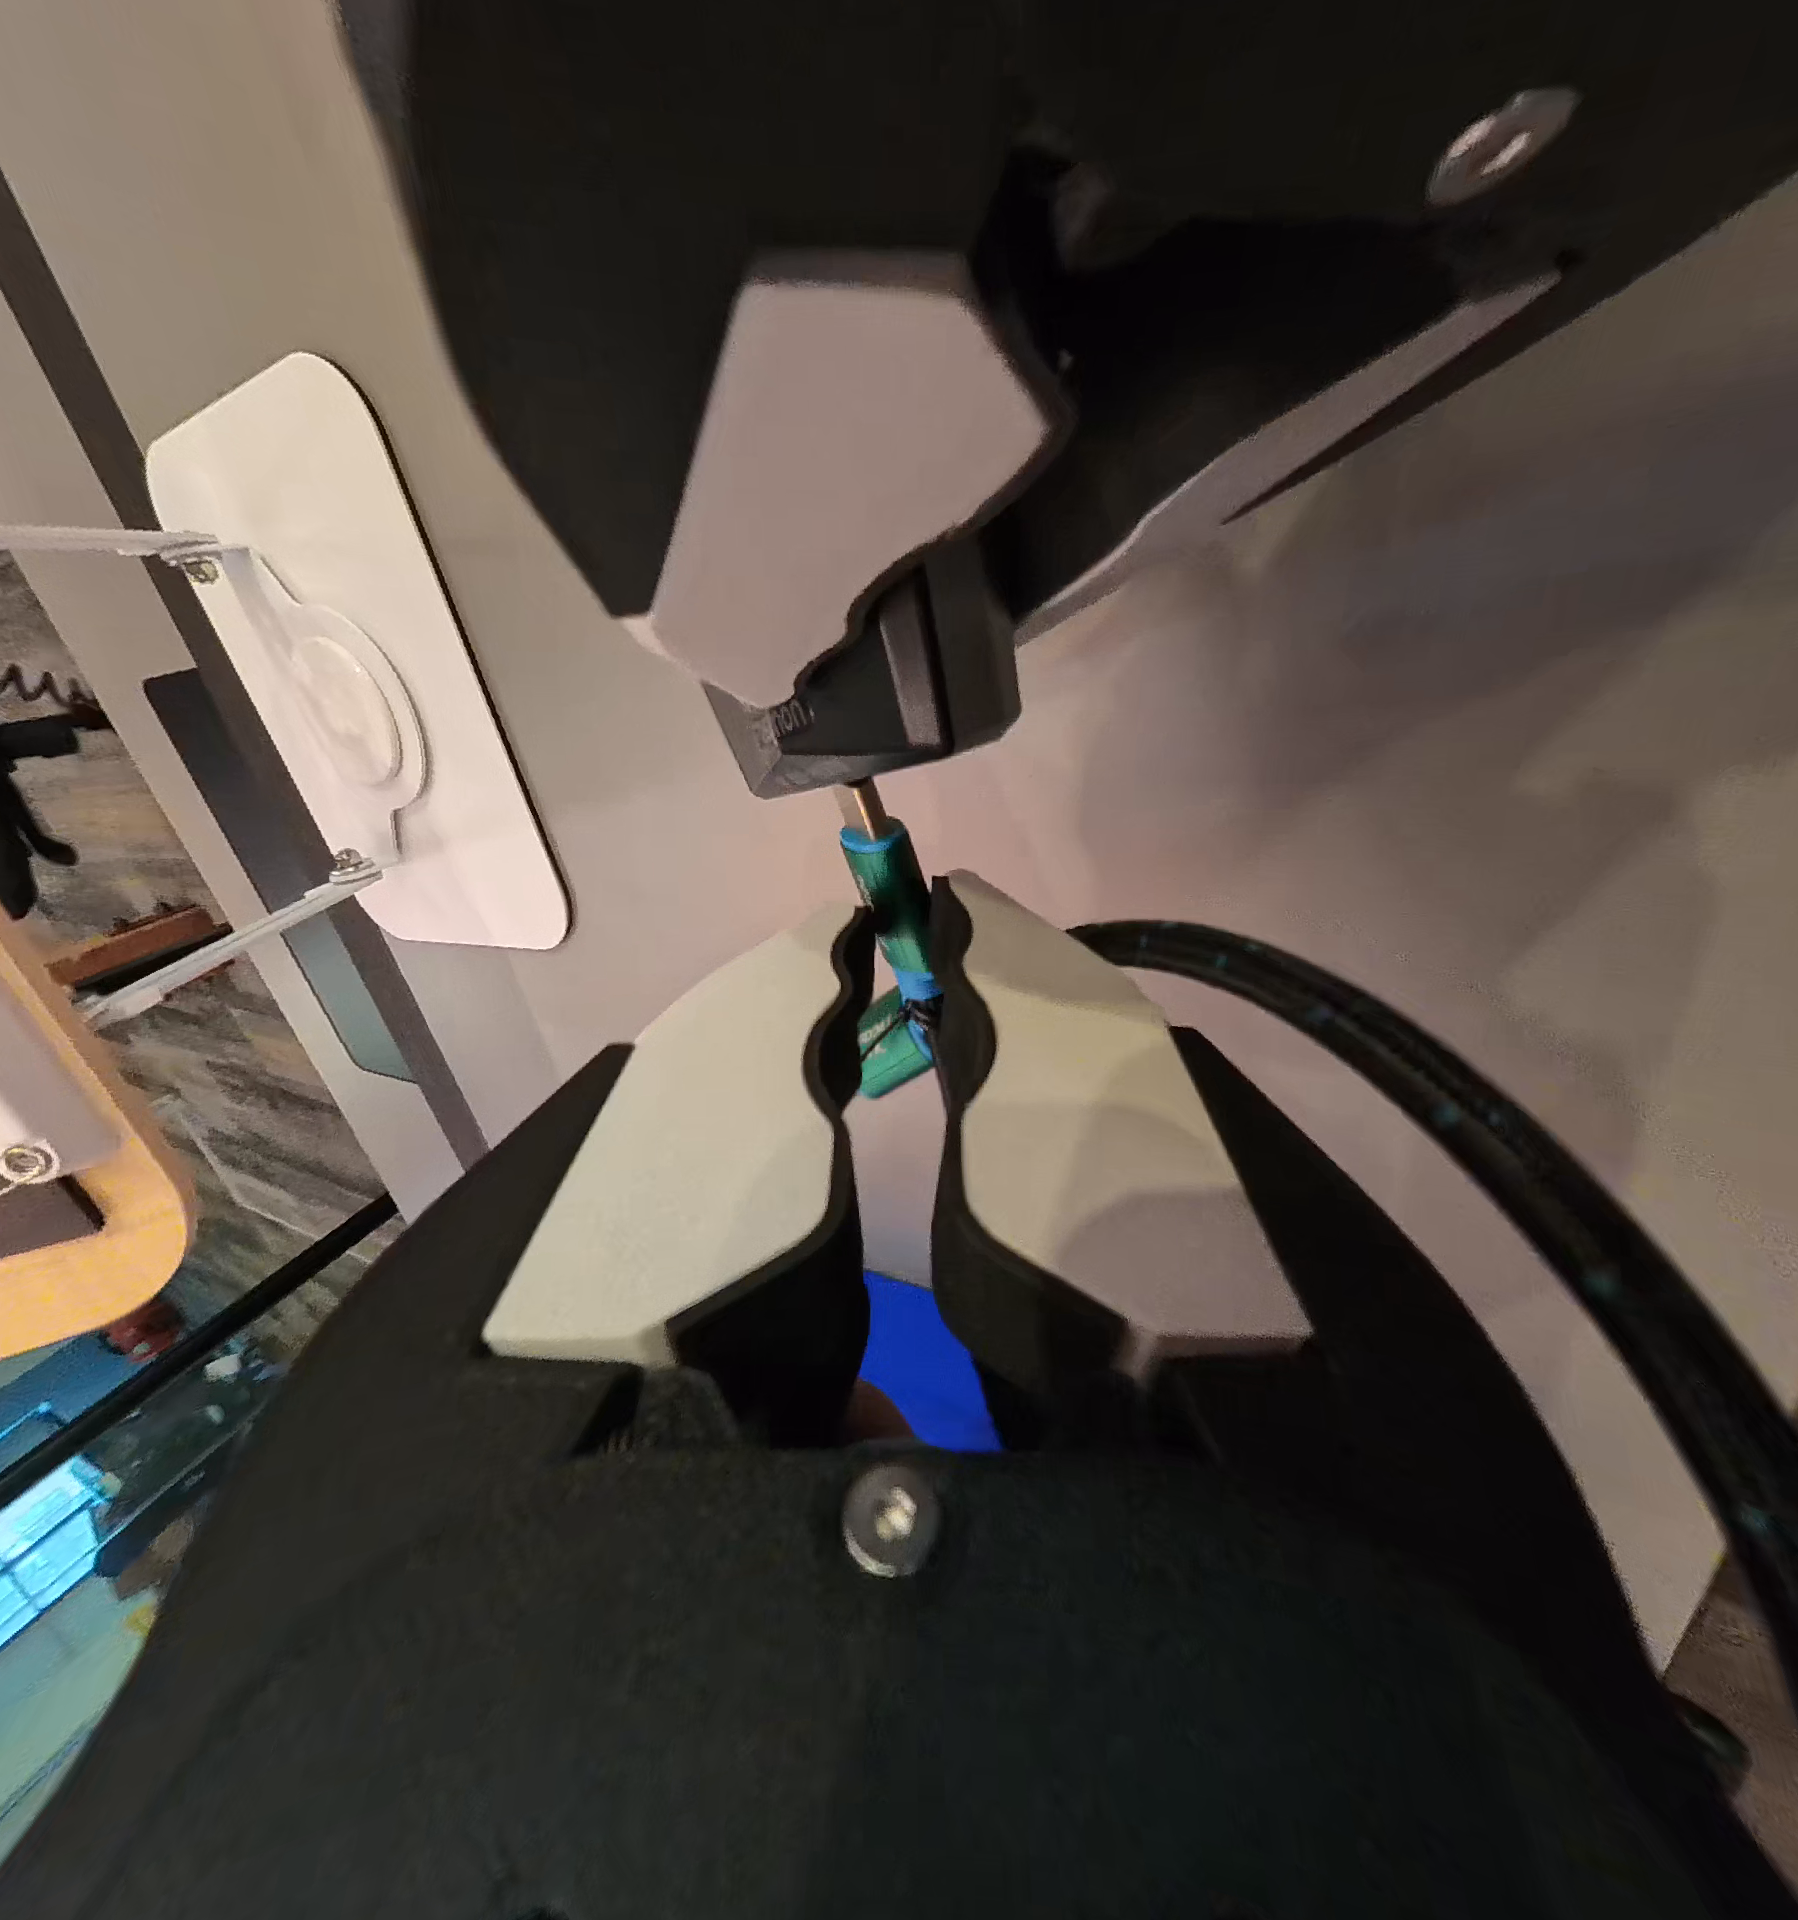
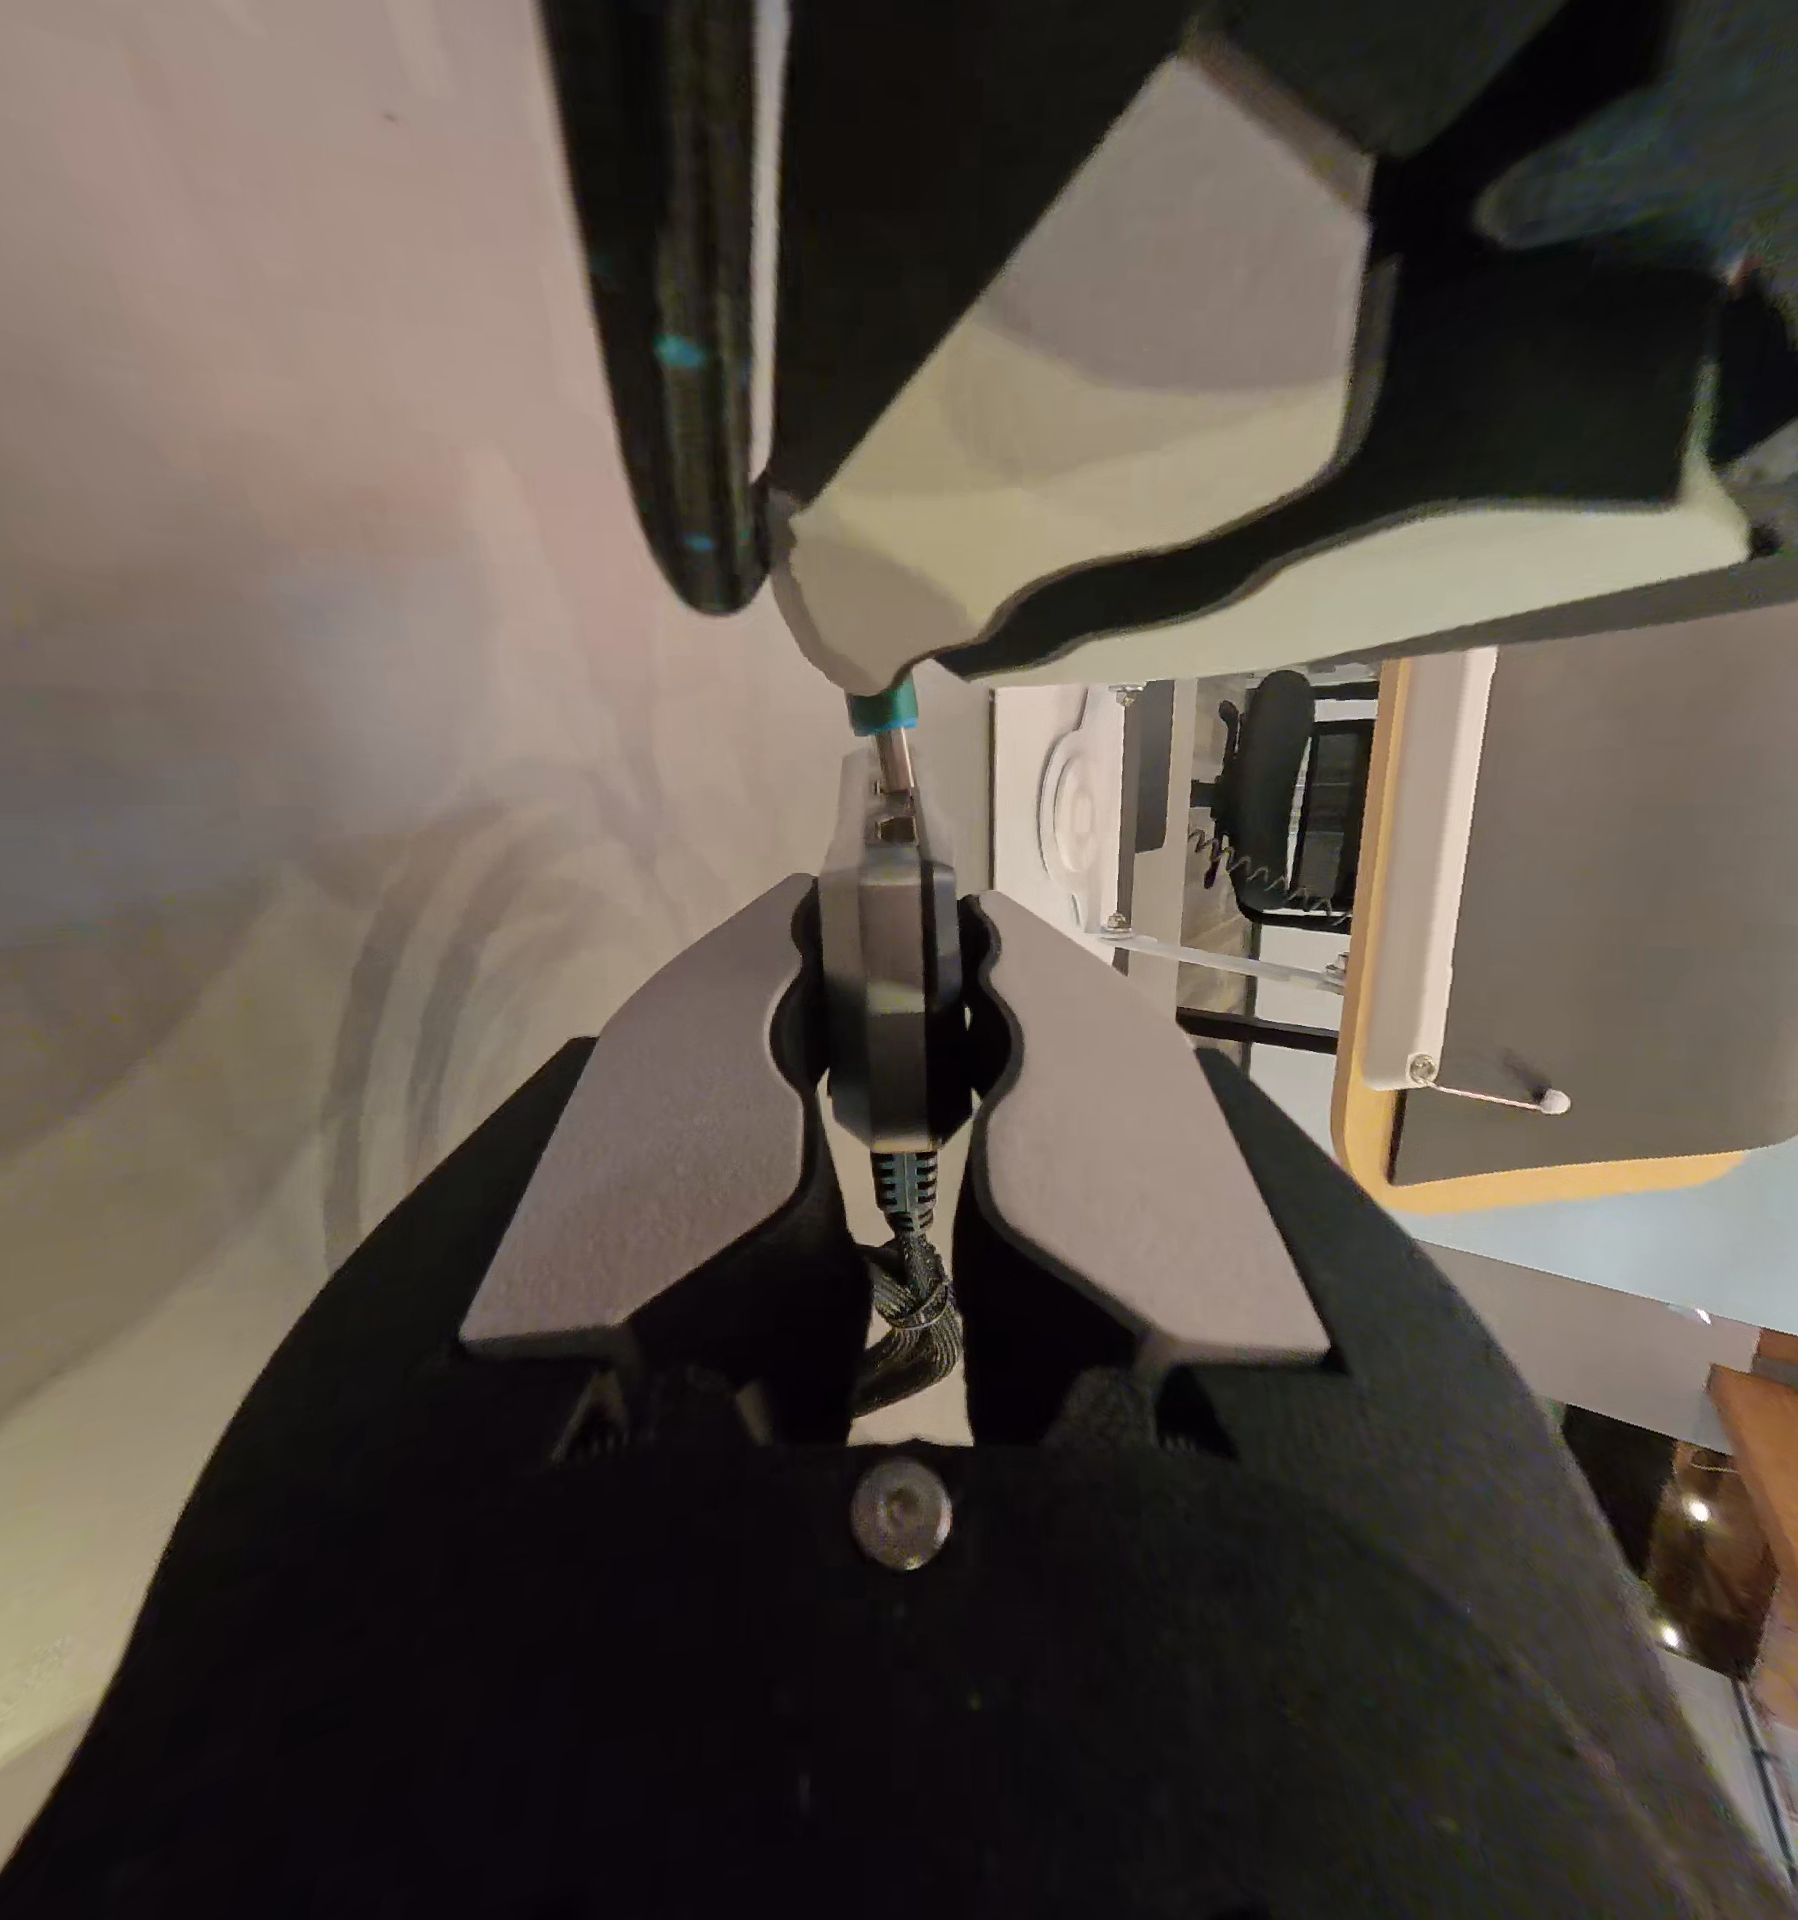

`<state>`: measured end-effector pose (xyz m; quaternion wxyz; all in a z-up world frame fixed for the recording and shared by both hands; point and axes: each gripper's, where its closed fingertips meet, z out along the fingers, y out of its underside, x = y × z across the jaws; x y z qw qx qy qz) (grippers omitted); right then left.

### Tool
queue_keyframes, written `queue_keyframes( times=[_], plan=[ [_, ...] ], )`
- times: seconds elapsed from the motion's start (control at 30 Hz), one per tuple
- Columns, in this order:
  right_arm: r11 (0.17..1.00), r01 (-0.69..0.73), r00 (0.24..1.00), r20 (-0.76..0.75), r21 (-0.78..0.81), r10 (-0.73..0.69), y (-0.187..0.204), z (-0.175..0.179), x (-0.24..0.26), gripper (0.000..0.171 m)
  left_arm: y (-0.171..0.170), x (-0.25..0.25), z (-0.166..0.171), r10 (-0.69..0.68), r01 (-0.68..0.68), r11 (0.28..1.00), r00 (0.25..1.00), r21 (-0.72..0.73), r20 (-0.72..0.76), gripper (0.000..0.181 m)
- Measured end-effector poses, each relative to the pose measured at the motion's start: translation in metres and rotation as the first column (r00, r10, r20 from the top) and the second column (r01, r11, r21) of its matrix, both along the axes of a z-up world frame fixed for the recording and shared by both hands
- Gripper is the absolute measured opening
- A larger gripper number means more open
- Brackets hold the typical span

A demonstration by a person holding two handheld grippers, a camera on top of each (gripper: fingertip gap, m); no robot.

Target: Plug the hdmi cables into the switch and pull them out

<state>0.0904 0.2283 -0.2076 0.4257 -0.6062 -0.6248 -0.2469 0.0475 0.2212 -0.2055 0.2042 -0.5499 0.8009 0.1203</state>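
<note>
My left gripper is shut on a teal HDMI plug. The plug's metal tip meets a port of the dark switch. The plug's black braided cable loops away to the right. My right gripper is shut on the grey switch, whose own braided cable hangs back between the fingers. In the right wrist view the teal plug and its metal tip enter the switch from above, held by the left gripper's fingers. In the left wrist view the right gripper's fingers hold the switch.
A white tabletop lies under both grippers. A white plate with a round fitting sits at its edge. A wood-rimmed panel and an office chair stand beyond the table. About 4 cm separates my left fingertips from my right.
</note>
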Motion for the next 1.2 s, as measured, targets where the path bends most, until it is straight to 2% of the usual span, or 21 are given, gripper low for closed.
queue_keyframes(
  times=[0.47,0.73,1.2],
  plan=[
    [0.999,0.03,1.0,-0.008,-0.03,-0.03,0.0004,0.0003,0.0017,0.021,0.0038,0.0021,0.0002,0.0,0.002,0.999,0.999,0.046,-0.053,0.01],
    [0.998,0.019,0.997,-0.07,-0.059,-0.023,-0.0008,0.0006,0.0014,0.021,0.0023,0.0049,0.0045,0.042,-0.04,0.998,0.998,-0.039,0.045,0.01],
    [0.997,0.043,0.997,-0.056,-0.059,-0.046,-0.0007,0.0017,0.0043,0.021,0.0048,0.0088,0.0048,-0.002,-0.001,0.998,0.999,0.069,0.04,0.009]
  ],
)
